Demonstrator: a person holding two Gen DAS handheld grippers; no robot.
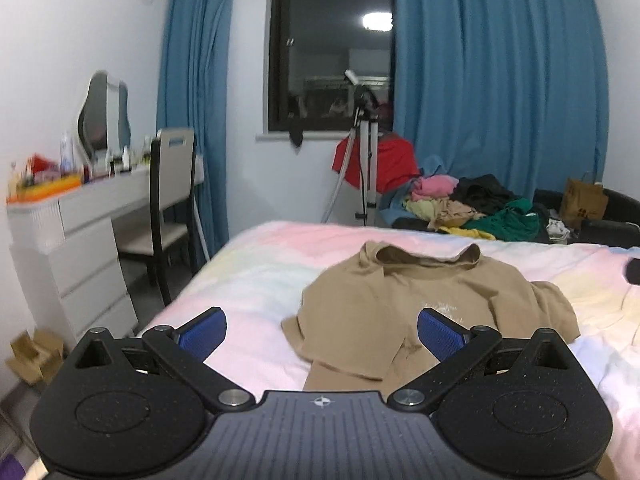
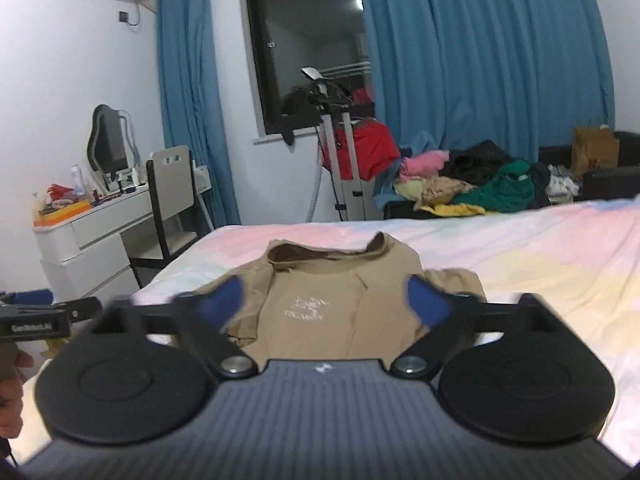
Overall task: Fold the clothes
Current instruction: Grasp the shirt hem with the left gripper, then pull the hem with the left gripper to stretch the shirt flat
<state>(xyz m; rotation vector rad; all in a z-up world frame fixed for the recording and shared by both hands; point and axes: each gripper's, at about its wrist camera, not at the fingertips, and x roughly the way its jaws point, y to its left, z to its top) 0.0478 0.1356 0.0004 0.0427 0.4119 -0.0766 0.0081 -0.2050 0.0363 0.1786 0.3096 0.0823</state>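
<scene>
The left hand-held gripper (image 1: 322, 332) was spread wide w/ nothing between its blue pads (image 1: 202, 334), hovering above the bed (image 1: 248, 264) near the left sleeve of the tan T-shirt (image 1: 400, 304). The right hand-held gripper (image 2: 326, 300) was also fully released and held nothing, its fingers blurred, above the lower part of the same shirt. The T-shirt lay front up on the pastel bed sheet, collar toward the window (image 1: 332, 44), approx. in the middle, both sleeves rumpled.

Tan T-shirt (image 2: 320, 296) with pale chest print, pastel rainbow bedsheet (image 2: 520, 256), blue curtains (image 2: 480, 60), blue-padded fingers (image 1: 438, 334)
</scene>
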